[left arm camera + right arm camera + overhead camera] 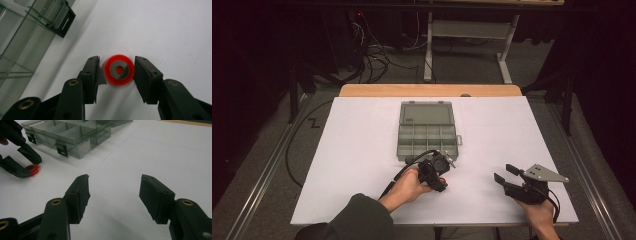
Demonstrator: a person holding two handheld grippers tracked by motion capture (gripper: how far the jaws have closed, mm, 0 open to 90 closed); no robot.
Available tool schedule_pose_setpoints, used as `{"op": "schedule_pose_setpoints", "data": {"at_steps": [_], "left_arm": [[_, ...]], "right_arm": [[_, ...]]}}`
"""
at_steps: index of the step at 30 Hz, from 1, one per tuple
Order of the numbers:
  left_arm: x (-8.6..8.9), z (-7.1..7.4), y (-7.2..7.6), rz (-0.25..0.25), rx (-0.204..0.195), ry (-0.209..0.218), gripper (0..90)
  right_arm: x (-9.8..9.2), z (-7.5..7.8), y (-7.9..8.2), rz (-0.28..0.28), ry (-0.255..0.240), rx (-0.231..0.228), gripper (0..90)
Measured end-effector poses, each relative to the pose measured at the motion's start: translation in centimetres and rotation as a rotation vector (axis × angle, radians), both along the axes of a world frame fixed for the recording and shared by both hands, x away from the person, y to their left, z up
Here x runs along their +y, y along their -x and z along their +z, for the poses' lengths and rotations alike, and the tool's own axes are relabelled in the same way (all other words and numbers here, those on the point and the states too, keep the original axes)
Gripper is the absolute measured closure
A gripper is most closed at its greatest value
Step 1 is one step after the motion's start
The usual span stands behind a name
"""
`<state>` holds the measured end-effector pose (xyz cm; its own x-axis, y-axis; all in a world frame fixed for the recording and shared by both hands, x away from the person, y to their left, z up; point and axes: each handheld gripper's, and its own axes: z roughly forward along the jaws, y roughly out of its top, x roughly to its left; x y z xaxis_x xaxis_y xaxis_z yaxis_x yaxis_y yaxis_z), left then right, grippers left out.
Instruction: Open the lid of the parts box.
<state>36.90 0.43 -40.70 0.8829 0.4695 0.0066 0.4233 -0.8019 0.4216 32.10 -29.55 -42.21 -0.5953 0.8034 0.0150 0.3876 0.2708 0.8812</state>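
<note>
Near the counter's [362, 150] front edge, a red ring [119, 70] is bracketed, not yet pinched, by the left hand-held gripper [117, 71]; the right hand-held gripper [113, 192] is spread.

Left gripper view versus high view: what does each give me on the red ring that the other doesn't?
Left gripper view alone: the red ring lies flat on the white sheet, a grey washer in its middle, between the left gripper jaws; the right pad looks to meet its rim, the left stands just off.

High view alone: the open lid of the compartment box, the right gripper idle with jaws apart, and the person's hands.

Both: left gripper at the box's near right corner, beside a latch.
</note>
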Motion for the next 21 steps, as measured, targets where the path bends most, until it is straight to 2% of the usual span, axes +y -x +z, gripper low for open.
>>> {"op": "schedule_pose_setpoints", "data": {"at_steps": [8,21], "left_arm": [[-0.03,0.01,0.07,-0.010,0.000,0.004,61.2],[0.08,0.10,-0.06,0.000,0.009,0.013,62.0]], "right_arm": [[0.01,0.02,0.04,0.000,0.000,-0.003,42.8],[-0.11,0.07,0.08,-0.001,-0.009,-0.012,42.5]]}}
